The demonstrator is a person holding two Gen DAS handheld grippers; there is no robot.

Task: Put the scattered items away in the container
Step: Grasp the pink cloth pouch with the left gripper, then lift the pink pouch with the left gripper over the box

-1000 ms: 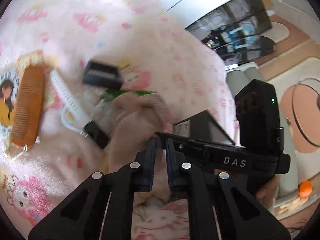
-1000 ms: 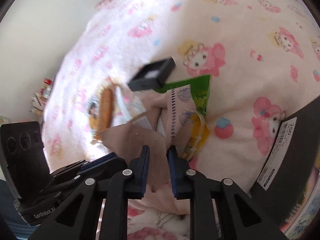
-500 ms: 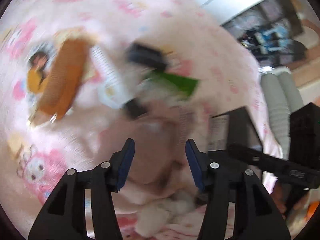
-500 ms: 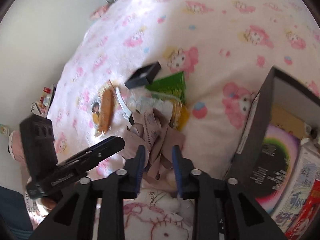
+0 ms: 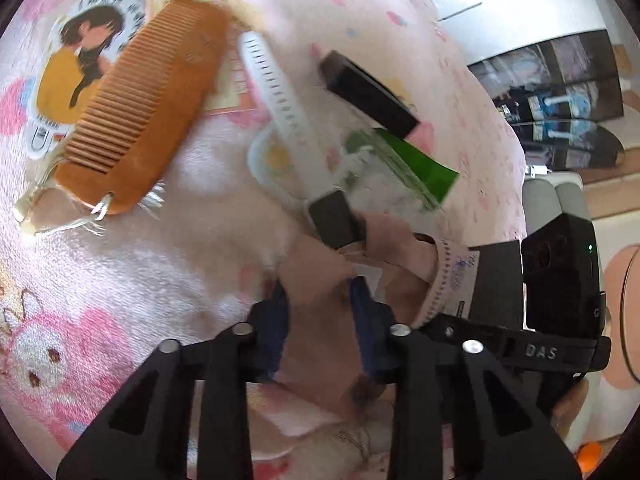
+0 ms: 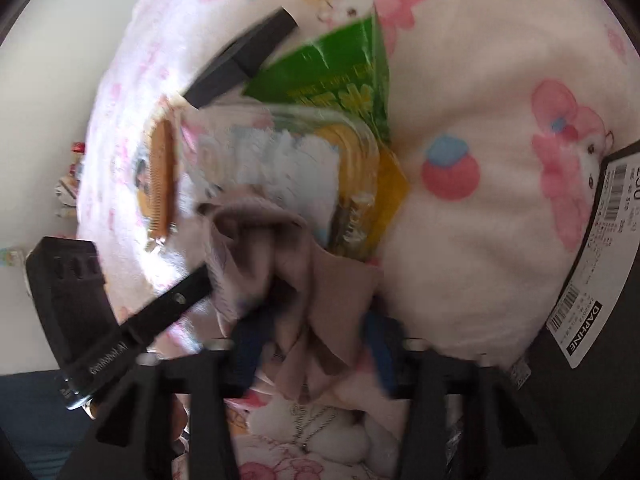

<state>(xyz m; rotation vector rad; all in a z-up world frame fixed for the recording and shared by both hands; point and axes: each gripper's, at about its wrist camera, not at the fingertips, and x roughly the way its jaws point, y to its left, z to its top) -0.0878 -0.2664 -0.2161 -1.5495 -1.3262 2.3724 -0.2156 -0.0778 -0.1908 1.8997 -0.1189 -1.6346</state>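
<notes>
Working item: beige cloth (image 5: 320, 280), crumpled on the pink blanket (image 5: 120, 272) of the bed, amid the scattered things.
Left tool (image 5: 320, 312): jaws part open, straddling a fold of the cloth; not clamped, as far as can be seen.
Right tool (image 6: 312, 336): jaws wide apart around bunched cloth; blur hides whether the pads touch it.
Neighbours: wooden comb (image 5: 148, 96), white watch (image 5: 292, 132), green packet (image 6: 332, 72), small black box (image 5: 368, 96).
Container: dark box (image 6: 600, 280), at the right edge of the right-wrist view.
Handling: probably light, limp, non-slippery; will sag and trail.
Hold: pinch a thick gathered fold, clear of the watch.
</notes>
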